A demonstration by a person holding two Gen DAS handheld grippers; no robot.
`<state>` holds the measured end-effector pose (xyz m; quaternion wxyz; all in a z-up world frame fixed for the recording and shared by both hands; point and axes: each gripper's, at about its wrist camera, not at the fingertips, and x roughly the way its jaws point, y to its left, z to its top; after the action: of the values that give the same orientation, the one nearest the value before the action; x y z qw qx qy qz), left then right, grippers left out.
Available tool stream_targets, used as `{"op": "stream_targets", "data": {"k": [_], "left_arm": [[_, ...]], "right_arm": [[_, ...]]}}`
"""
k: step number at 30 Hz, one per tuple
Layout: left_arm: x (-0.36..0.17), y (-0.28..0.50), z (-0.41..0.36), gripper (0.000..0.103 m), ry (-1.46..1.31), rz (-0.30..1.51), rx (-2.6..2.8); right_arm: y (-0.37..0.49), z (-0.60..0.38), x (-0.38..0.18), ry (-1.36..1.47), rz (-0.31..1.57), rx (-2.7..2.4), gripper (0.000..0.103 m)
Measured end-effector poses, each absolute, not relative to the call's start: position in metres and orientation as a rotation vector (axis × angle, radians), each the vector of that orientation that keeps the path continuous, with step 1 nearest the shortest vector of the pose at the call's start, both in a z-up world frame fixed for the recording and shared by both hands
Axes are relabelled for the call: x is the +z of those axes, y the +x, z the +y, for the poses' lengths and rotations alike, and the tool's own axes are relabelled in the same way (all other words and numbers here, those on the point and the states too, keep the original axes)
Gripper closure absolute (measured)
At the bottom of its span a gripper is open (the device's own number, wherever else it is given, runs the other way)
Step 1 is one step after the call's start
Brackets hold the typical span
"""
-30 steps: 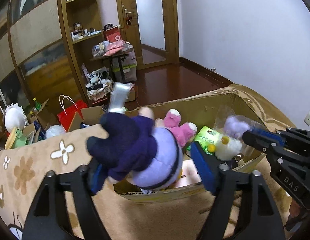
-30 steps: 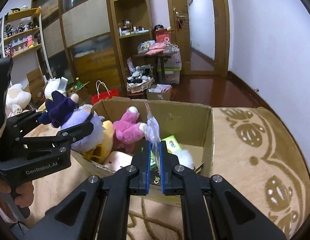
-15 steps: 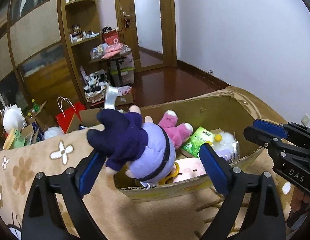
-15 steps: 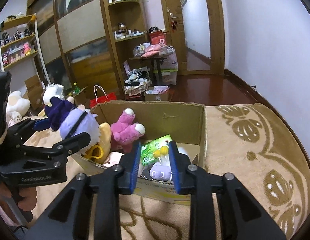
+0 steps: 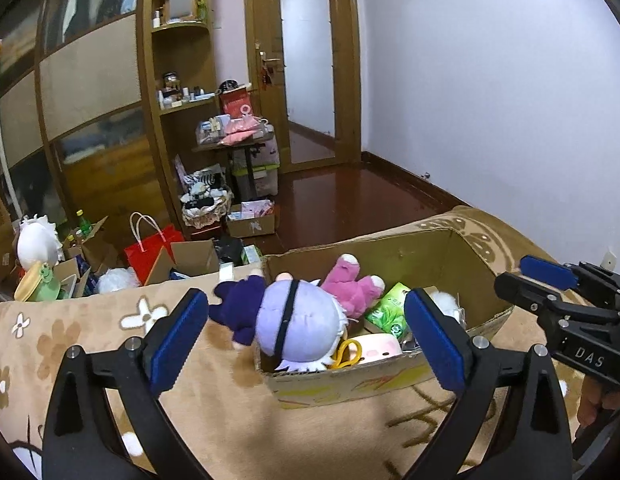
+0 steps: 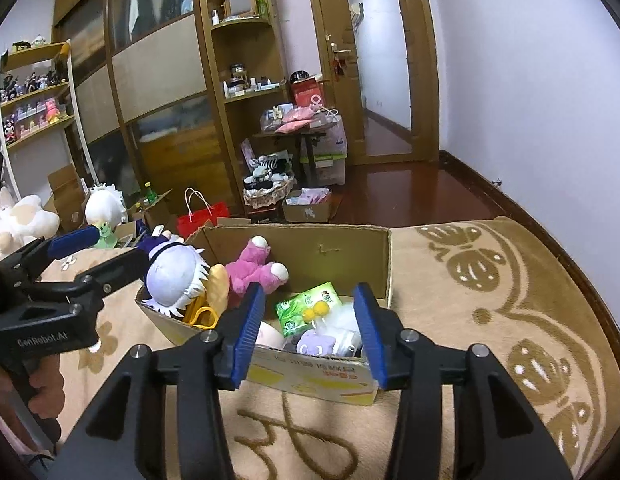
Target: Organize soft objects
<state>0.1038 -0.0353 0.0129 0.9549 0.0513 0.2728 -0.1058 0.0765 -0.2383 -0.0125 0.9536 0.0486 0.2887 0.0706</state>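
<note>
On a tan blanket a cardboard box holds a purple doll; left gripper, jaws just opened wide, grips nothing. Right gripper, jaws parting and empty, hovers above a bagged plush inside the box.

Purple doll: its lower body is hidden by the front wall of the cardboard box.
Small lilac toy: wrapped in clear plastic, partly hidden behind the box front.
Right gripper: in the left wrist view, cut off by the right edge; only one blue pad shows.
Left gripper: cut off by the left edge in the right wrist view.
Shelf figures: too small to identify.
Box print: too small to read.
</note>
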Motion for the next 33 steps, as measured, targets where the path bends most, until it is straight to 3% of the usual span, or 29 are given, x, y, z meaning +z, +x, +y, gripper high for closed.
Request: {"op": "stream_targets", "data": {"k": [11, 17, 33], "left_arm": [[0.022, 0.063, -0.013, 0.001, 0.103, 0.567, -0.161], [0.030, 0.041, -0.015, 0.001, 0.137, 0.550, -0.143], [0.038, 0.000, -0.006, 0.001, 0.155, 0.523, -0.111]], "right_arm": [[0.048, -0.245, 0.003, 0.142, 0.556, 0.117, 0.015], [0.028, -0.247, 0.020, 0.151, 0.509, 0.118, 0.002], [-0.019, -0.248, 0.036, 0.118, 0.447, 0.097, 0.000]]}}
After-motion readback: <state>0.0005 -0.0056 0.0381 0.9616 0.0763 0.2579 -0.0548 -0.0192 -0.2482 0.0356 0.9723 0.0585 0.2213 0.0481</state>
